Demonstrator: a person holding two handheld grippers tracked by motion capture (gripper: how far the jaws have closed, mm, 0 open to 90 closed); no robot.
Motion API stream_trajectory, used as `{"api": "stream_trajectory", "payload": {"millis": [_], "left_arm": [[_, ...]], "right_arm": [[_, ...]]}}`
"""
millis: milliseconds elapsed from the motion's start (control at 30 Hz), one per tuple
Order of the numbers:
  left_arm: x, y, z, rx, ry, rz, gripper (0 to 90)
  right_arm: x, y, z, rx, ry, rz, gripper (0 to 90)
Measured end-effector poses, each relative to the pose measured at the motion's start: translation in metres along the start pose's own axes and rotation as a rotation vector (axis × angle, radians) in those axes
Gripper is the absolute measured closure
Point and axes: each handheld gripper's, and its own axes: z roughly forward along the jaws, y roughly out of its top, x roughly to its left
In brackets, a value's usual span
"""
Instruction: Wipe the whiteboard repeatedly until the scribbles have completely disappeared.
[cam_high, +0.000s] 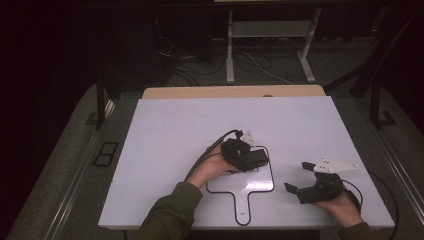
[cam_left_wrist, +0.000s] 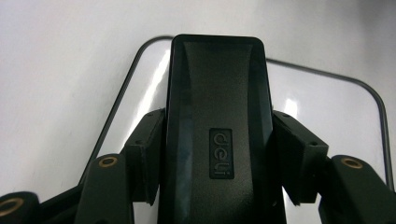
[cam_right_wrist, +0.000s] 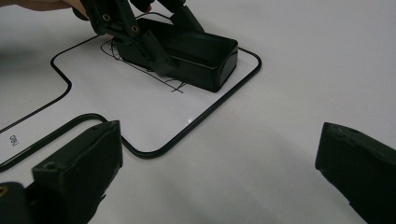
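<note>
A small paddle-shaped whiteboard (cam_high: 260, 186) with a black rim and a short handle lies flat on the table. On its upper part rests a black "deli" board eraser (cam_high: 257, 158), with my left gripper (cam_high: 245, 159) shut on it. In the left gripper view the eraser (cam_left_wrist: 217, 93) stands between both pads (cam_left_wrist: 149, 154), over the whiteboard (cam_left_wrist: 327, 116). The right gripper view shows the eraser (cam_right_wrist: 205, 56) sitting beside dark scribbled lines (cam_right_wrist: 140, 70) on the board (cam_right_wrist: 140, 112). My right gripper (cam_high: 297, 176) hovers open to the right of the board, nothing between its jaws (cam_right_wrist: 219, 172).
The white table top (cam_high: 175, 130) stretches wide to the left and far side of the board. A wooden strip (cam_high: 232, 91) runs along its far edge. Beyond it stand white desk legs (cam_high: 230, 50) and cables on the floor.
</note>
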Motion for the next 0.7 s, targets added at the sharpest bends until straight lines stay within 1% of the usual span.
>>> {"api": "stream_trajectory", "payload": {"millis": [67, 133, 167, 200, 233, 300, 367, 400, 433, 533, 667, 700], "left_arm": [[0.000, -0.002, -0.001, 0.000, -0.005, -0.005, 39.7], [0.000, -0.005, -0.005, 0.008, -0.003, 0.003, 39.6], [-0.001, -0.008, -0.006, 0.002, -0.004, -0.008, 39.7], [-0.001, -0.010, -0.009, 0.007, -0.002, 0.000, 39.7], [-0.003, -0.013, -0.011, -0.003, -0.001, -0.013, 39.7], [-0.004, -0.020, -0.017, 0.004, -0.002, -0.013, 39.7], [-0.006, -0.027, -0.022, 0.002, -0.002, -0.027, 39.7], [-0.006, -0.031, -0.026, 0.009, -0.002, -0.027, 39.7], [-0.008, -0.035, -0.028, 0.002, -0.001, -0.044, 39.7], [-0.010, -0.045, -0.038, 0.021, 0.004, -0.034, 39.7], [-0.011, -0.056, -0.048, 0.025, 0.012, -0.042, 39.6], [-0.011, -0.057, -0.048, 0.022, 0.010, -0.051, 39.7]], "right_arm": [[-0.001, 0.000, 0.000, -0.003, 0.002, 0.000, 0.0], [-0.002, -0.001, 0.000, -0.001, 0.000, 0.005, 0.0], [-0.002, -0.001, 0.000, -0.001, 0.000, 0.004, 0.0], [-0.002, -0.001, -0.001, -0.001, 0.002, 0.006, 0.0], [-0.002, -0.001, -0.001, -0.002, 0.002, 0.006, 0.0], [-0.001, -0.001, -0.001, -0.001, 0.001, 0.006, 0.0], [-0.001, -0.001, 0.000, -0.001, -0.001, 0.006, 0.0], [-0.001, -0.001, 0.000, -0.001, -0.001, 0.005, 0.0], [-0.001, -0.001, 0.000, -0.002, 0.000, 0.001, 0.0], [0.000, -0.001, 0.001, 0.000, 0.000, 0.004, 0.0], [0.000, -0.001, 0.001, 0.002, -0.001, 0.003, 0.0], [0.000, -0.001, 0.001, 0.002, -0.001, 0.005, 0.0]]}}
